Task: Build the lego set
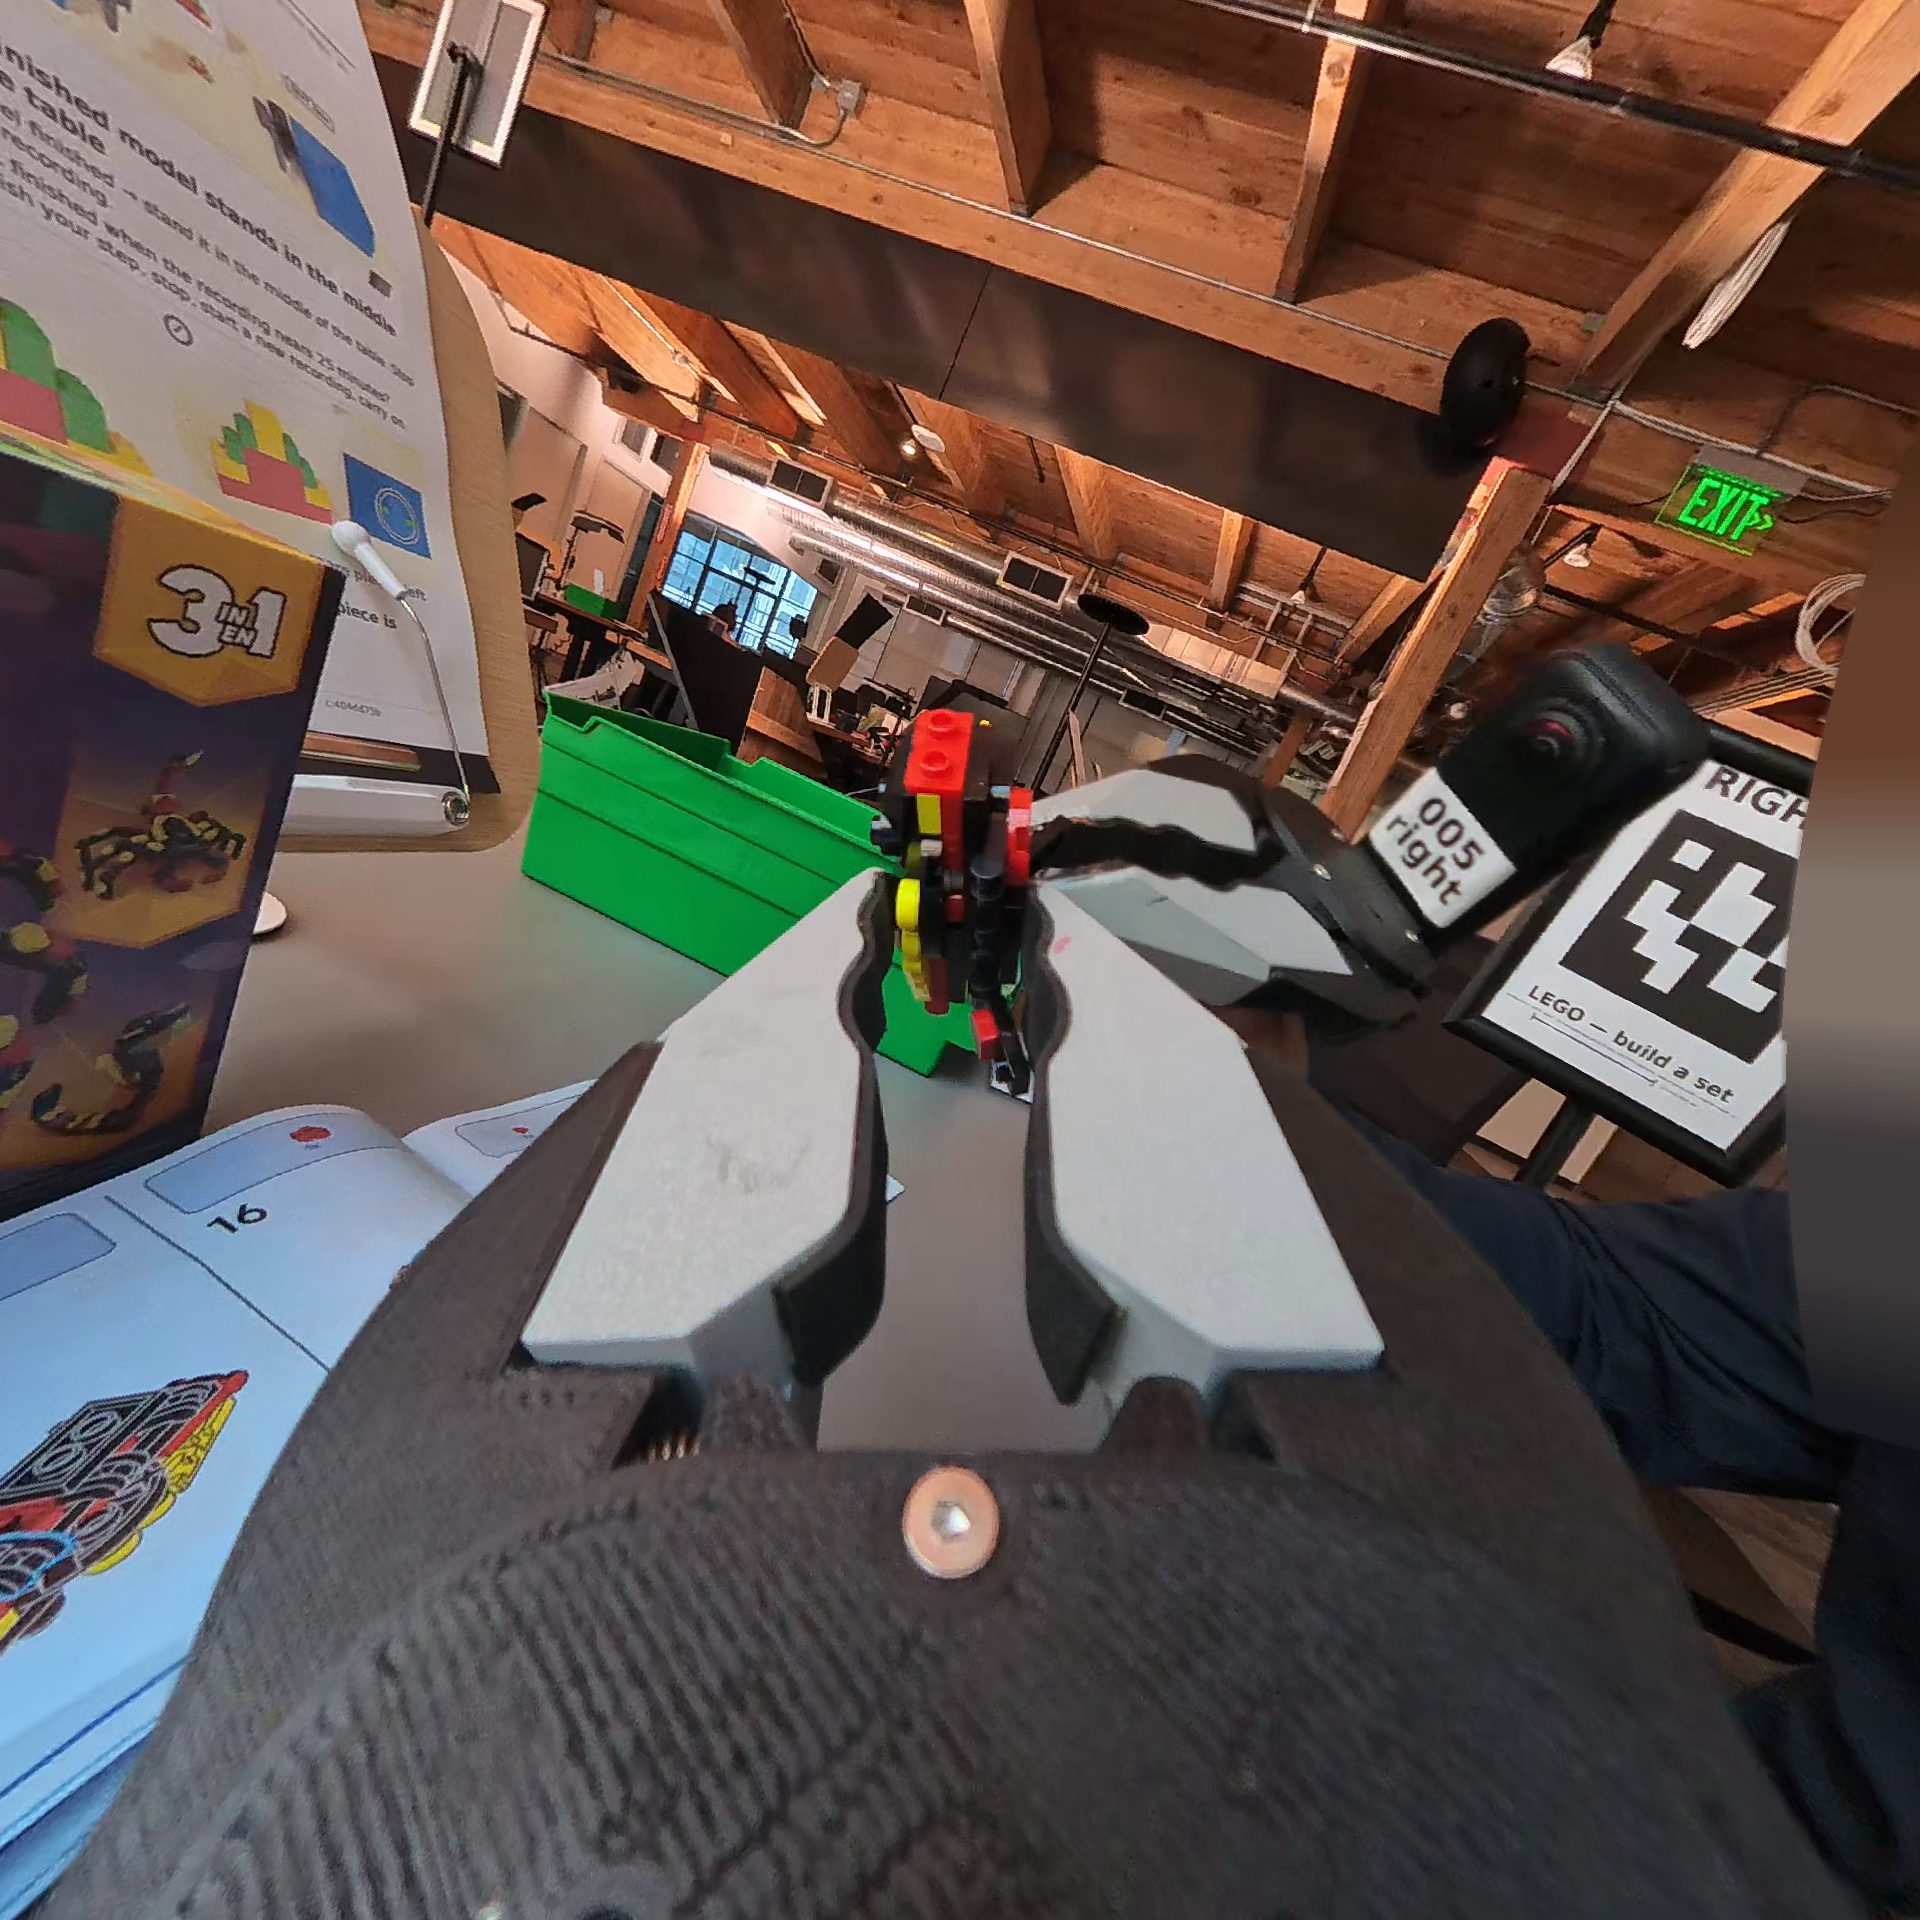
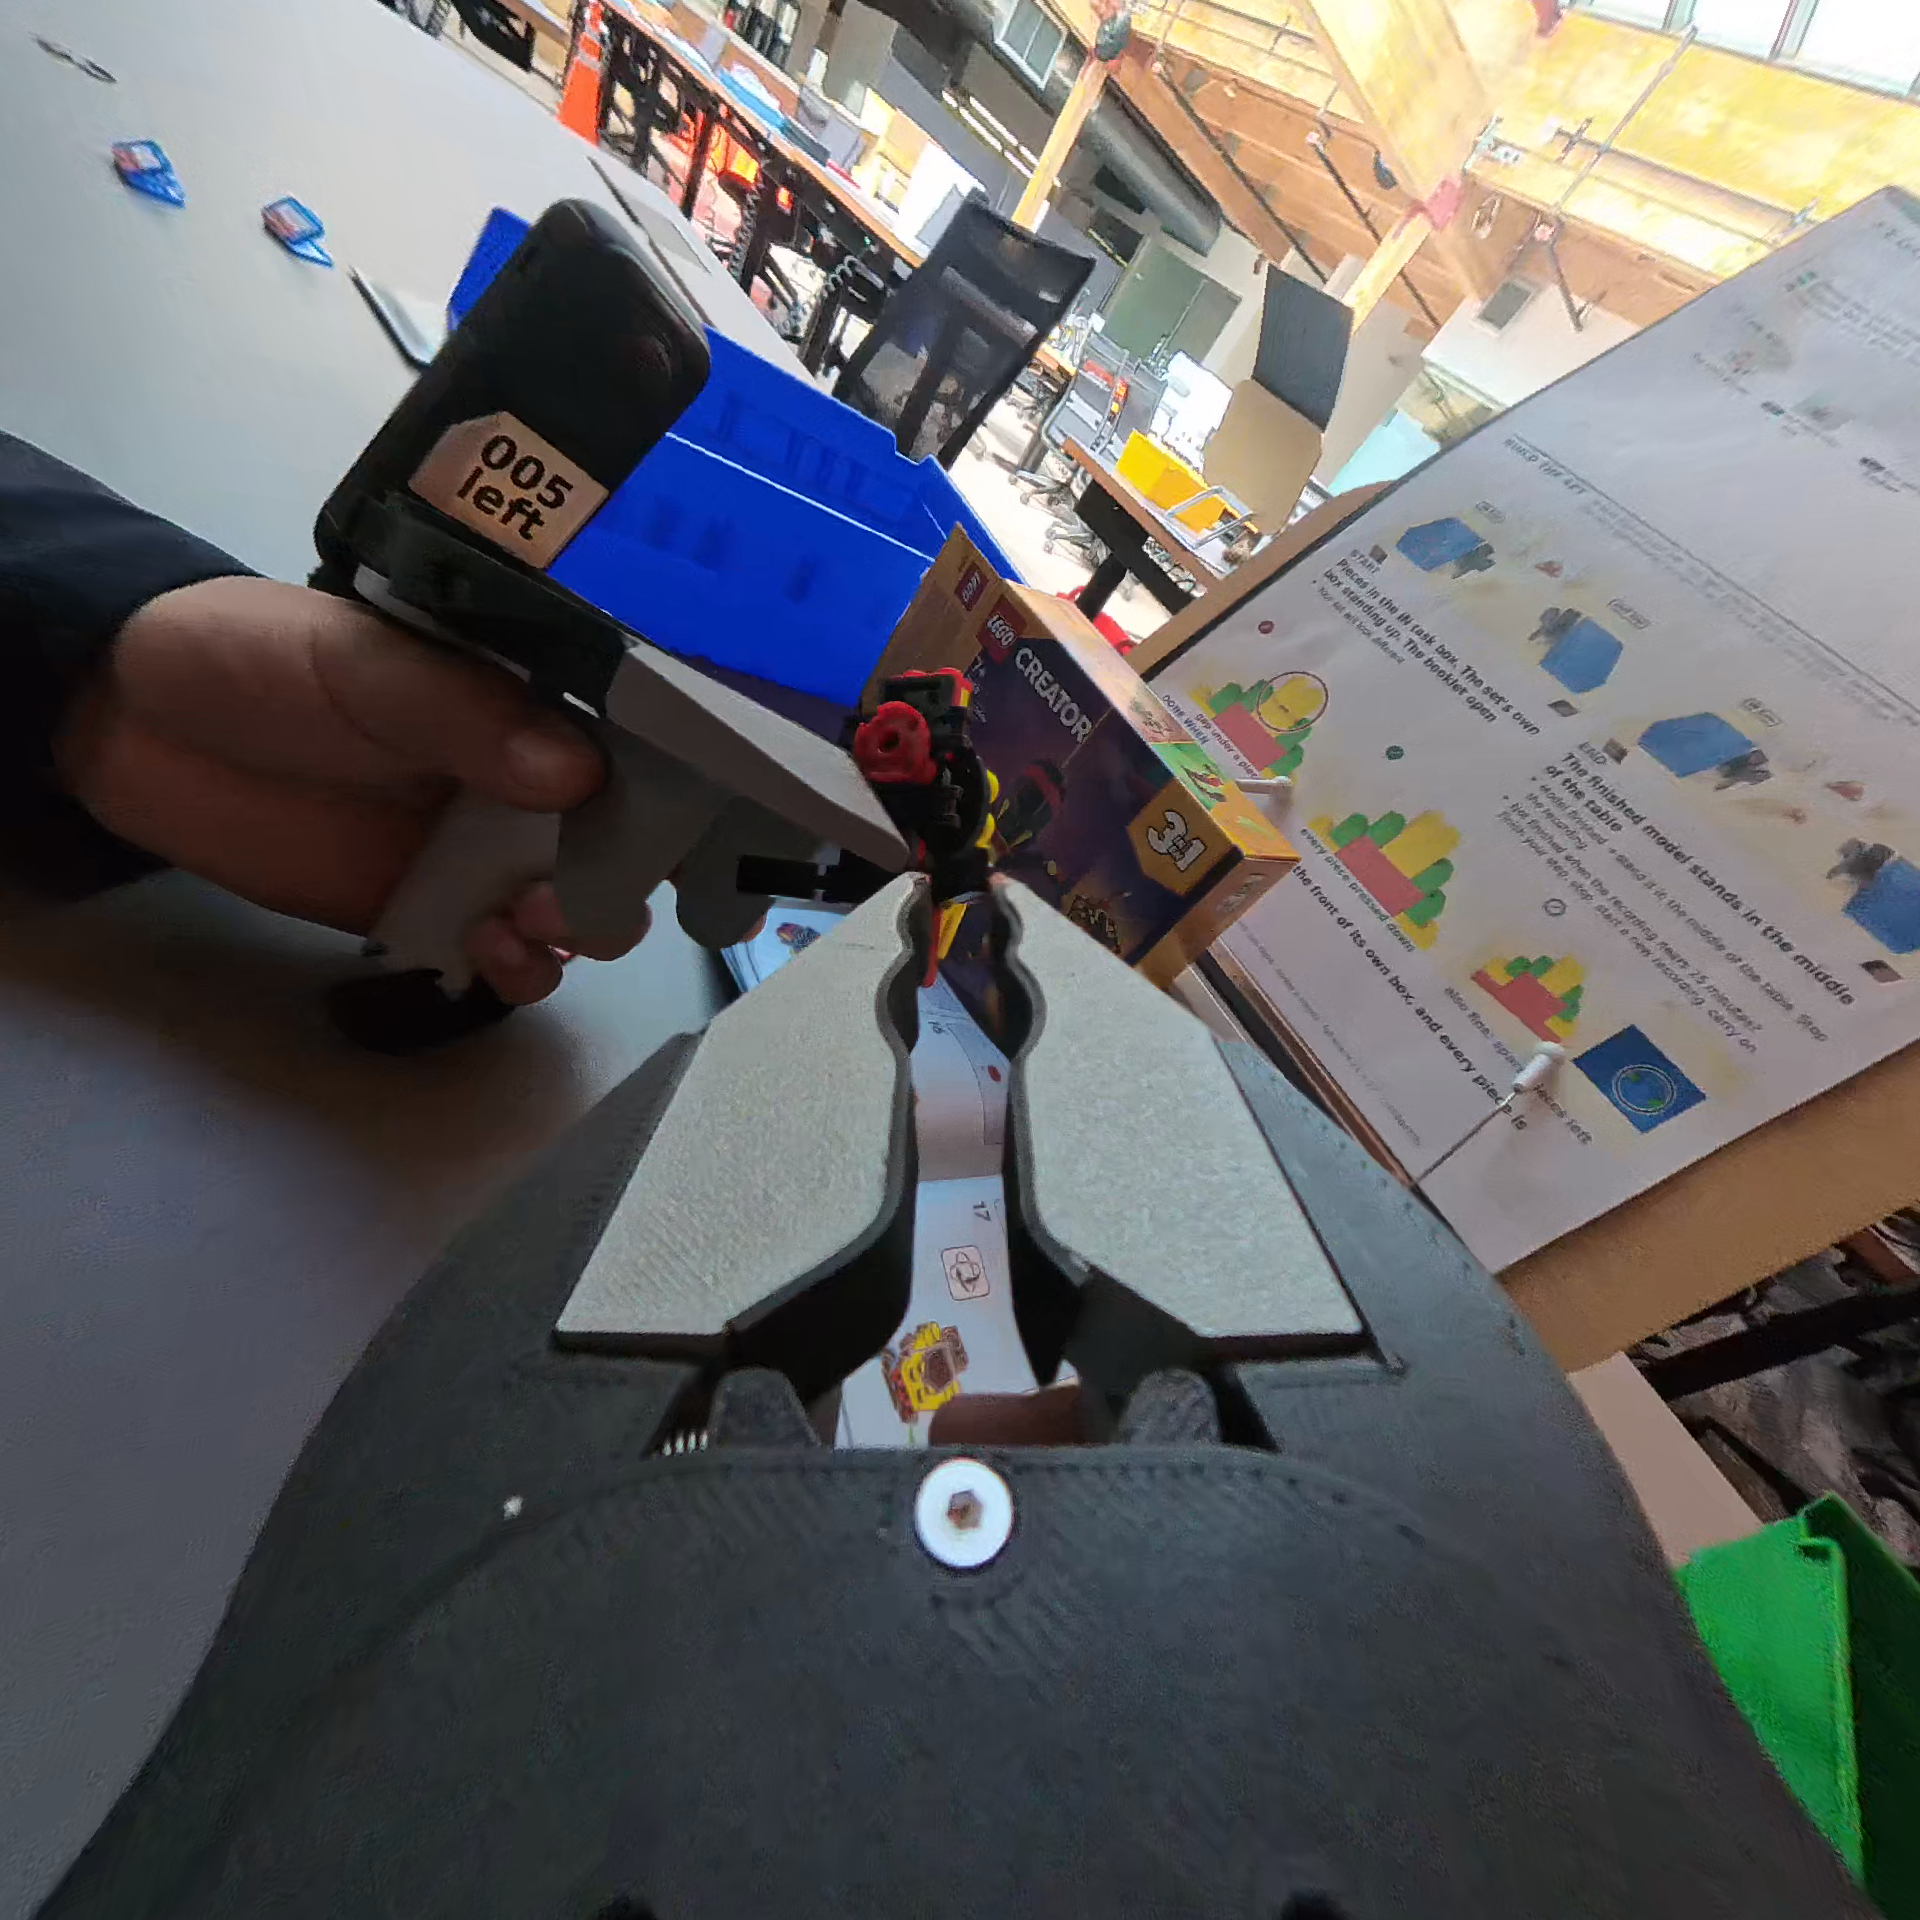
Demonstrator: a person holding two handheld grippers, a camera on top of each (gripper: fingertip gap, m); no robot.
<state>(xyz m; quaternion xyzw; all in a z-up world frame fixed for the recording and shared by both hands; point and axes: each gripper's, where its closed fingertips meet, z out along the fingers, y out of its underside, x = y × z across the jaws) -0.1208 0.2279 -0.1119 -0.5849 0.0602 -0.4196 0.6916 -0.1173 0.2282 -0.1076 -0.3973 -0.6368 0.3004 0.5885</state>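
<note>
A small lego model (image 1: 951, 883) of black, red and yellow pieces is held up above the grey table (image 1: 416, 966). My left gripper (image 1: 956, 914) is shut on its lower part, one grey finger on each side. My right gripper (image 1: 1039, 842) comes in from the right and its tips touch the model's red side pieces. In the right wrist view my right gripper (image 2: 956, 904) is closed on the model's (image 2: 935, 790) yellow and black bottom end. The left gripper (image 2: 883, 842), held by a hand (image 2: 312, 748), meets the model from the left.
A green bin (image 1: 675, 831) stands behind the model. A blue bin (image 2: 769, 520) and the set's box (image 2: 1101, 790) are at the back. An open booklet (image 1: 156, 1351) lies under the grippers. An instruction sheet (image 2: 1558, 779) leans on a stand. A marker sign (image 1: 1662, 935) stands at the right.
</note>
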